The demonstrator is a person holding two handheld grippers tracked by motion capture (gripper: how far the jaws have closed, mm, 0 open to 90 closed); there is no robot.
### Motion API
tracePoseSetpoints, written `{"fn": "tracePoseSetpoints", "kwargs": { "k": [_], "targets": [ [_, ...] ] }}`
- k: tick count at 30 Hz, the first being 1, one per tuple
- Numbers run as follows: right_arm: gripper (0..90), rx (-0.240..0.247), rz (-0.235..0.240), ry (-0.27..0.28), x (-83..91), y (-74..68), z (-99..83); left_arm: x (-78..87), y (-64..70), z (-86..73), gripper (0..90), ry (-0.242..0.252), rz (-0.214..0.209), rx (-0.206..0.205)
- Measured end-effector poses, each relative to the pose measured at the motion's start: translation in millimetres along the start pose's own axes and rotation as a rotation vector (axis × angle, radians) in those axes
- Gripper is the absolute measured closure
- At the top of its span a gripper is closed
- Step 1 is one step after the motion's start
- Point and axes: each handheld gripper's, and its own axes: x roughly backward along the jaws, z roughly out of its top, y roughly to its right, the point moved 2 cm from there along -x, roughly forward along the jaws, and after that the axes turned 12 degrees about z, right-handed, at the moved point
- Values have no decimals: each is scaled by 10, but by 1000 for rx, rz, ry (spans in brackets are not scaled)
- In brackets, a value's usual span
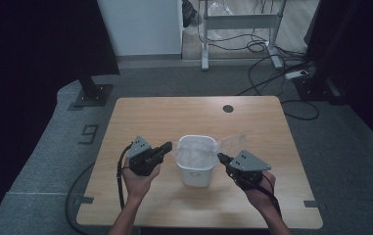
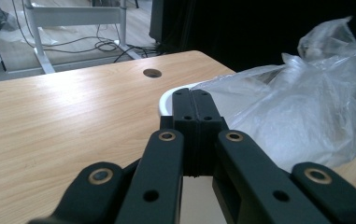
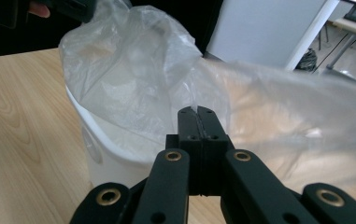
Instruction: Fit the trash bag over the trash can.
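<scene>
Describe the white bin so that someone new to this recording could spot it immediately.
On the wooden table, look near the middle, between the left tool and the right tool. The small white bin stands there upright. It is the one container on the table, lined with a crinkled clear plastic bag that spills over its rim.

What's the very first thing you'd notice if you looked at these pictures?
The small white bin in the middle of the wooden table, with a crinkly clear plastic bag puffing out of its top. A black gripper sits on each side of it: the left gripper and the right gripper, both with jaws pressed together at the edge of the bag.
</scene>
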Motion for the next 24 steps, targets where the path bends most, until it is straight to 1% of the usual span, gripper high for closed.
{"fn": "tracePoseSetpoints", "kwargs": {
  "k": [3,6,10,12,14,16,21,24],
  "targets": [
    [892,-22,-3,15,11,2,-39,22,-21,-18,900,-1,-4,6],
    [892,-27,-5,48,52,-11,-44,38,-34,-40,900,-2,-4,10],
    [892,-25,-4,61,87,-41,-74,58,-61,-76,900,1,2,14],
    [892,-31,-2,56,103,-50,-109,62,-84,-100,900,2,6,22],
    [892,-45,-2,50,103,-23,-159,58,-104,-123,900,0,5,33],
    [892,-63,-5,50,104,11,-200,61,-111,-136,900,-1,8,34],
    [892,-91,-33,57,116,84,-256,68,-117,-140,900,0,4,37],
    [892,-109,-29,61,116,112,-276,81,-109,-143,900,1,-3,35]
  ]
}}
